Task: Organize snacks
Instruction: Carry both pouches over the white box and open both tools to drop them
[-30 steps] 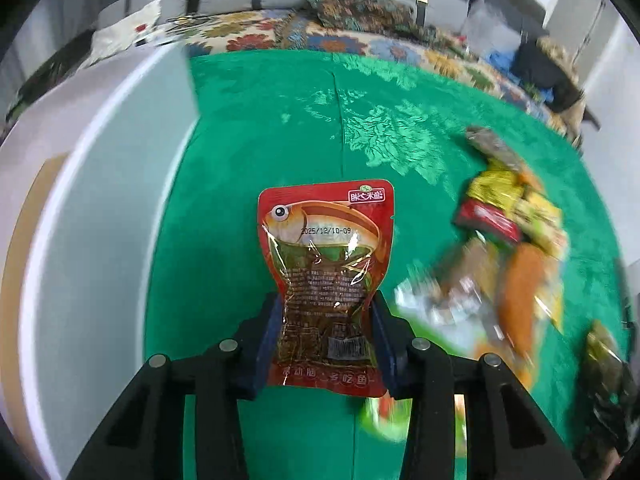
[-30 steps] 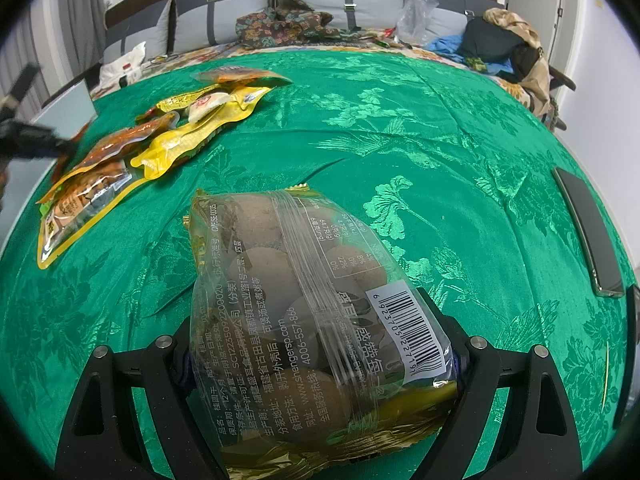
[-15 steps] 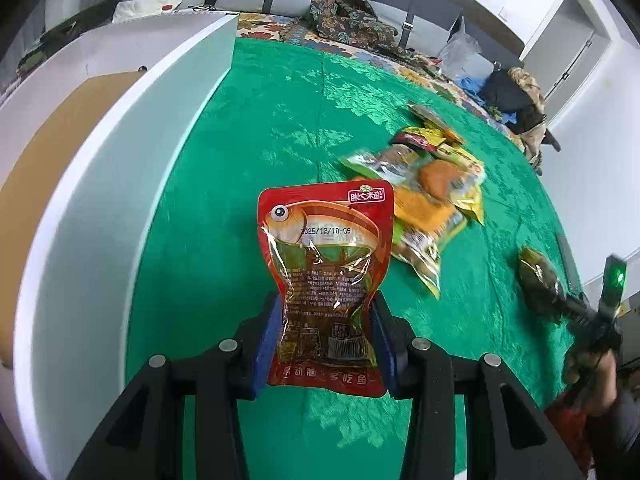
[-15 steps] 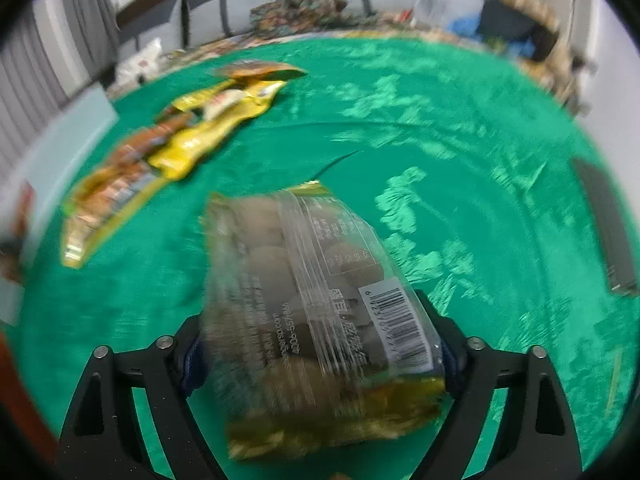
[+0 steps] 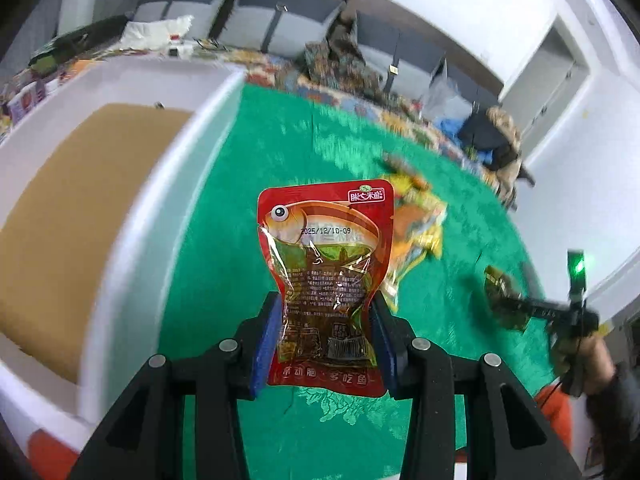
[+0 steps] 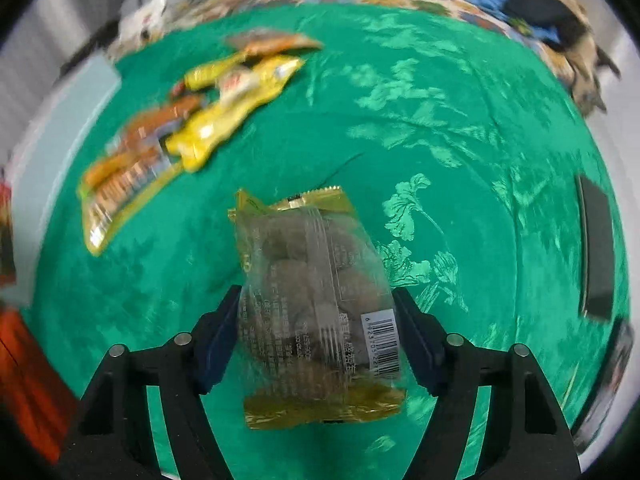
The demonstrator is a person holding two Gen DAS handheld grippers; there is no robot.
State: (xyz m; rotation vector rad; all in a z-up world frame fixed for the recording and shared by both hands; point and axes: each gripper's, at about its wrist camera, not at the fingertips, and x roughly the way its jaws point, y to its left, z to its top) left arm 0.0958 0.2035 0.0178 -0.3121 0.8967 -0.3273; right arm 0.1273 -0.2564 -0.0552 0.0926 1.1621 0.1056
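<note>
**Both hand-held grippers loaded; snack pile on the green cloth**

My left hand-held gripper [image 5: 325,344] grasps a red foil pouch printed with a fish and a clear window [image 5: 326,280]. The blue pads pinch the pouch at its narrowed lower part, one on each side, and the pouch stands upright between them, above the green patterned cloth [image 5: 248,216] that covers the surface. To the left of the pouch sits a white open box with a tan cardboard floor [image 5: 132,216]; the pouch is beside its near wall, not over it.

My right hand-held gripper [image 6: 316,340] carries a clear bag with gold-coloured end seals, filled with round brown pieces [image 6: 316,300]. Its jaws have just been closing, and the pads press on the two sides of the bag, which bulges between them. A white barcode label shows on the bag's right side. The bag is off the cloth.

In the right wrist view, a loose pile of yellow and orange snack packets [image 6: 188,132] lies on the cloth at upper left, well apart from the held bag. A dark flat rectangular object [image 6: 596,244] lies near the cloth's right edge; what it is I cannot tell.

In the left wrist view, the right hand-held gripper appears at far right, held in a hand [image 5: 580,352], with a green light lit on it.
</note>
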